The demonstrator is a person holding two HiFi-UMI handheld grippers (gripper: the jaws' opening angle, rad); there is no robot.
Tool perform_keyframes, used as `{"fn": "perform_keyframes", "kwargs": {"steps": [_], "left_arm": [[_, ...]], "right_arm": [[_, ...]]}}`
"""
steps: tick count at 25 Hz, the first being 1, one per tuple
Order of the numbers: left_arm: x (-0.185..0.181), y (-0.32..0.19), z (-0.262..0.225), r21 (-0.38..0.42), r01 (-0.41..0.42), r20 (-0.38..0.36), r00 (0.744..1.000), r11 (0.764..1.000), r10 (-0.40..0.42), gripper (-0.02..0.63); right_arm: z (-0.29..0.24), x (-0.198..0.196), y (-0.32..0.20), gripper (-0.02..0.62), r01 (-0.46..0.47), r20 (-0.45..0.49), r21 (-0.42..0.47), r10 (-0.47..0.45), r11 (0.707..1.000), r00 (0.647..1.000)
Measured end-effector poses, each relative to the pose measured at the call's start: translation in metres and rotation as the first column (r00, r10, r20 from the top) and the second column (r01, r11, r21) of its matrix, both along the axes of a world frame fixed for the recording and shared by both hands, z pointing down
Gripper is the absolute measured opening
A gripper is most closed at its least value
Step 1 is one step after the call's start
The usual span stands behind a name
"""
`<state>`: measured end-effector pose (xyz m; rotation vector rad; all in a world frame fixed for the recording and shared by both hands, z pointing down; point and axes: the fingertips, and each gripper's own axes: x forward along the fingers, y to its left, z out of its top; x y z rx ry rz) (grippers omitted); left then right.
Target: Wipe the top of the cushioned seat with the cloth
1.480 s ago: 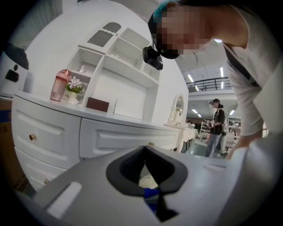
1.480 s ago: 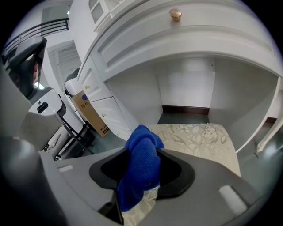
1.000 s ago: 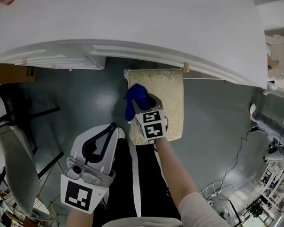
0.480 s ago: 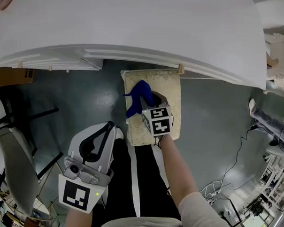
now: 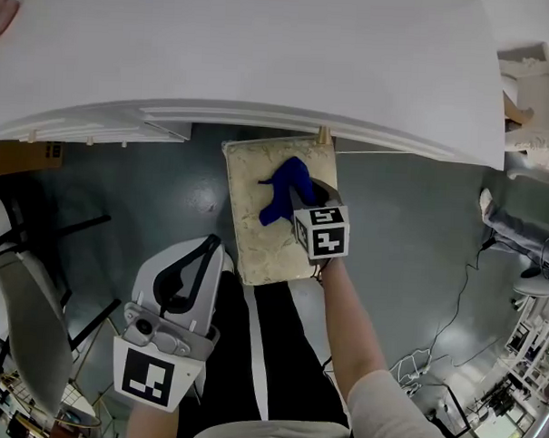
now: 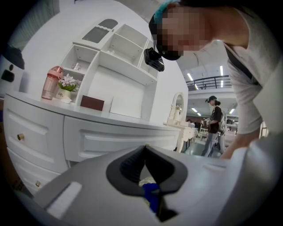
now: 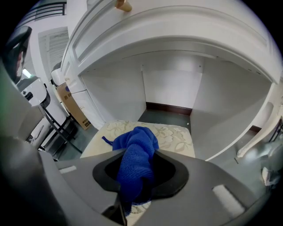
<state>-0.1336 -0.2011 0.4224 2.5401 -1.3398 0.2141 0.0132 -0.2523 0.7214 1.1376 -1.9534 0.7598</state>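
Blue knitted cloth (image 5: 283, 188) sits bunched on the far half of the cream floral cushioned seat (image 5: 247, 221), right at the tip of the right gripper (image 5: 304, 202). Cloth's free end spreads ahead of the jaws toward the table edge, resting on the cushion top.

Right gripper: jaws clamped on the cloth. The right gripper view shows a thick fold of blue fabric filling the gap between them and hanging out below. Gripper is over the seat's right side and angled toward the far-left. Can't tell if the jaws themselves touch the cushion.

Seat stands on the dark grey-green floor (image 5: 411, 219), its far edge tucked just under the rim of the white dressing table (image 5: 263, 59). The right gripper view looks into the white knee recess behind it.

Left gripper (image 5: 210, 249): jaw tips together, nothing held. Its own view only shows a bit of seat and blue cloth through the opening behind the tips. It's held low beside the person's black trouser leg (image 5: 278, 350), just left of the seat's near corner and clear of it.
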Motion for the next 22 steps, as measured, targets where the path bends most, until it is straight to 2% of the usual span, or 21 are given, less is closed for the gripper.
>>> {"fn": "perform_keyframes", "kwargs": {"steps": [15, 22], "left_arm": [[0.046, -0.011, -0.005, 0.006, -0.011, 0.015, 1.000, 1.000, 0.011, 0.000], [0.056, -0.015, -0.011, 0.019, 0.020, 0.037, 0.999, 1.000, -0.021, 0.000]], "right_arm": [[0.003, 0.077, -0.008, 0.118, -0.069, -0.011, -0.022, 0.069, 0.997, 0.998], [0.003, 0.084, -0.008, 0.118, -0.069, 0.001, -0.037, 0.070, 0.997, 0.998]]}}
